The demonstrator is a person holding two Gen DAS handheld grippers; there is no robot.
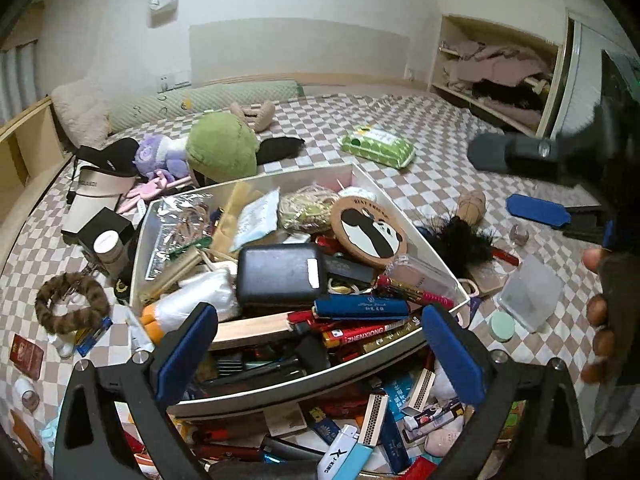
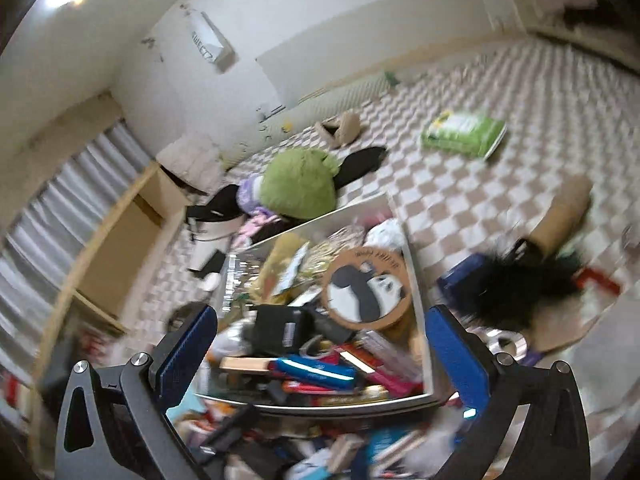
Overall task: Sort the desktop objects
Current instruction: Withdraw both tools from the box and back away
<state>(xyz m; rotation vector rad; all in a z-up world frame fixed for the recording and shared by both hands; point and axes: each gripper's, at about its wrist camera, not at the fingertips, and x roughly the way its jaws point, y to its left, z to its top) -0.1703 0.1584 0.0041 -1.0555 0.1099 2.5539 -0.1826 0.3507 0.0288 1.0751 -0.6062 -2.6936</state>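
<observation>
- the left gripper [image 1: 318, 344] has its jaws spread as wide as they go, with nothing gripped; its blue pads [image 1: 188, 352] stand either side of the near end of the white box, hovering above it.
- the right gripper [image 2: 320, 346] is likewise wide open and holds nothing; its view is blurred, and it looks down on the same box from a tilted angle.
- the white box [image 1: 420, 240] sits on the bed, heaped full: a black case [image 1: 280, 276] in the middle, a round panda coaster [image 1: 374, 232] leaning at its far right, a blue lighter [image 1: 360, 307] and a red pack marked zhenxiong [image 1: 360, 330] toward the near edge, and a wooden block [image 1: 256, 330] just left of those.
- nearer than the box lies a second pile of small things, among them matchboxes [image 1: 374, 416] and a white and blue lighter [image 1: 346, 458].
- right of the box, on the checked bedsheet [image 1: 440, 152], lie a black feathery thing [image 1: 464, 240], a clear plastic box [image 1: 528, 292] and a pale green round lid [image 1: 502, 327].
- at the far right edge of the left view, a gloved hand [image 1: 608, 312] grips the other gripper's handle.
- left of the box lie a brown furry hair ring [image 1: 72, 300] and a small jar [image 1: 109, 247].
- farther off, a green plush toy [image 1: 224, 148] lies beside a purple plush [image 1: 160, 156], and a green wet-wipes pack [image 1: 376, 146] lies well apart to the right.
- an open wardrobe [image 1: 500, 72] with folded clothes stands at the far right.
</observation>
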